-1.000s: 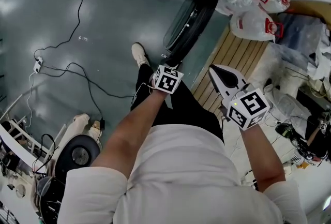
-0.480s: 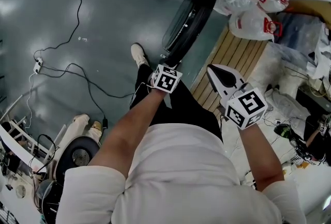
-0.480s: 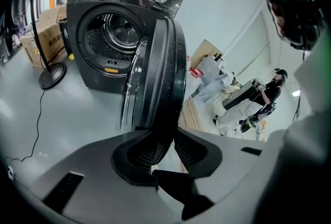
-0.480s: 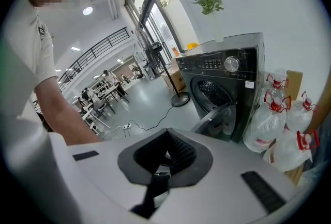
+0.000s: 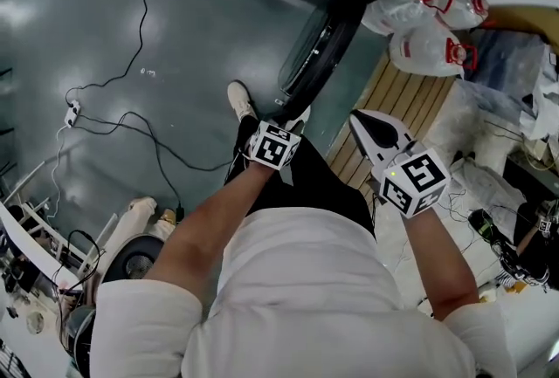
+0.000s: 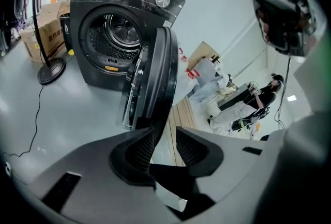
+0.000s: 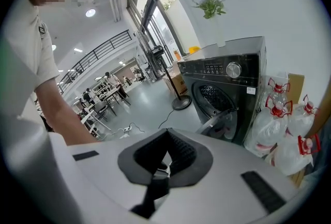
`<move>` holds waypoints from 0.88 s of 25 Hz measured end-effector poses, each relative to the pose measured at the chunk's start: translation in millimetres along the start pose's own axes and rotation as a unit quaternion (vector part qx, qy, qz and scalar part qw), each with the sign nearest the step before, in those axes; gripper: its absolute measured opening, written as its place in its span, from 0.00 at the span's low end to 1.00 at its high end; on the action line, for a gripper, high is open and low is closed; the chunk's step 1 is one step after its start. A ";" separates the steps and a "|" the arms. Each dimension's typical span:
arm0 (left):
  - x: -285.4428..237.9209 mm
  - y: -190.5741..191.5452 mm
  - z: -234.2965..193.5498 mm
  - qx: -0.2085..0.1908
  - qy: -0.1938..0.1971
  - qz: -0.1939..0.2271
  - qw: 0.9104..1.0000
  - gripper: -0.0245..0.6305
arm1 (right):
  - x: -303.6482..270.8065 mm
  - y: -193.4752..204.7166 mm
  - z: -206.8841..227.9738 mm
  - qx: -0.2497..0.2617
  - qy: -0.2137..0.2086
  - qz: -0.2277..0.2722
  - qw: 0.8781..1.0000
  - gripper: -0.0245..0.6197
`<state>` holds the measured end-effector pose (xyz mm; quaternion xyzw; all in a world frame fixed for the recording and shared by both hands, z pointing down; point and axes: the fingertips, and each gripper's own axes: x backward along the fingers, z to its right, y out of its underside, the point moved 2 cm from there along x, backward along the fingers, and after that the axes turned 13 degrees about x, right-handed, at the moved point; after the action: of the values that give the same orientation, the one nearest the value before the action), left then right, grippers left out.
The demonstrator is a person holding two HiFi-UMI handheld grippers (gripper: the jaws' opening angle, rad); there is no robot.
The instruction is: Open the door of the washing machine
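One broad grey-green floor spreads under everything, smooth and glossy enough to carry pale patches of light. On it stands the washing machine, a dark boxy front-loader with a round knob on its slanted panel. A perforated metal drum shows in its circular mouth. Its door, a thick round black disc with a shiny rim, hangs swung out at the right of that mouth, nearly edge-on in the left gripper view. Beside the machine lies a slatted wooden board, with crinkled translucent plastic bags with red handles at its far end. The left gripper has just been opening its jaws. Its ribbed dark pads stand apart and press on nothing, and the door's lower edge shows just past the gap. The right gripper, matte white, is clenched empty, its ribbed pads meeting at the tips.
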<state>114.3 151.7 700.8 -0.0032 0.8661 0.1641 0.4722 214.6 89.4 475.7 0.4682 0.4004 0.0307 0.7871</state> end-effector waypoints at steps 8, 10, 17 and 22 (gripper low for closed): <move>93.9 -28.3 24.0 -0.008 0.063 0.050 0.997 0.22 | 4.1 -15.4 -3.5 0.005 -0.001 0.026 1.000 0.05; 116.1 -44.2 30.0 -0.006 0.074 0.072 0.995 0.16 | 6.0 -17.5 -3.8 0.006 -0.002 0.032 0.999 0.05; 196.3 -100.4 52.8 -0.020 0.119 0.128 0.984 0.06 | 18.6 -25.5 -13.7 0.010 0.003 0.045 0.999 0.05; 244.9 -120.0 69.8 -0.078 0.149 0.135 0.976 0.06 | 27.5 -36.5 -31.5 0.018 0.026 0.054 0.998 0.05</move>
<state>54.9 94.8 431.5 0.0531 0.9037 0.2910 0.3096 200.6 103.0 423.8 0.5023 0.3955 0.0785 0.7649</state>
